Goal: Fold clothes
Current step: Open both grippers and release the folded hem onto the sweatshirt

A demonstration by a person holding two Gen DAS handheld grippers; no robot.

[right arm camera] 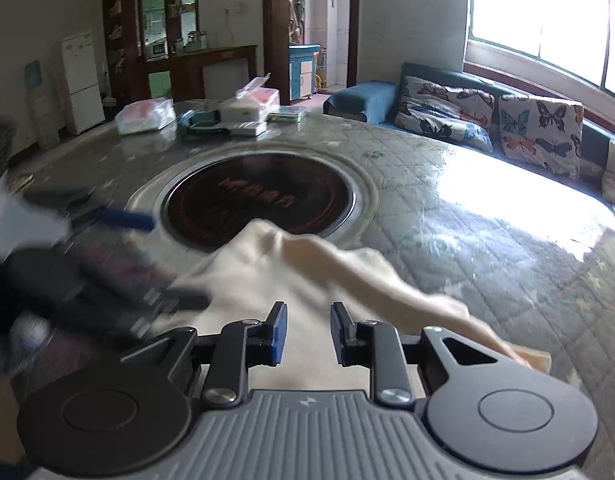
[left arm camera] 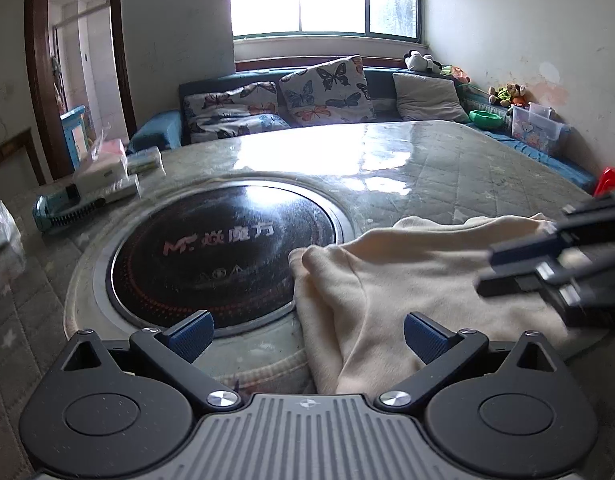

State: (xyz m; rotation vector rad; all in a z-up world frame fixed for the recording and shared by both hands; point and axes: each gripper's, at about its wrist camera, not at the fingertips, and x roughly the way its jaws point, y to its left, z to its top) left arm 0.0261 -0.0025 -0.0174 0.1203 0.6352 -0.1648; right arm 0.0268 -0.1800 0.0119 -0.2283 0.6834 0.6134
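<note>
Cream-coloured soft garment (left arm camera: 407,280) lies rumpled on the quilted round table (left arm camera: 447,168), overlapping the black circular cooktop (left arm camera: 223,256); left gripper (left arm camera: 307,336) spread wide, empty. Right view: right gripper (right arm camera: 307,334) parted above the garment (right arm camera: 291,280), gripping nothing; left gripper (right arm camera: 147,240) blurred.
</note>
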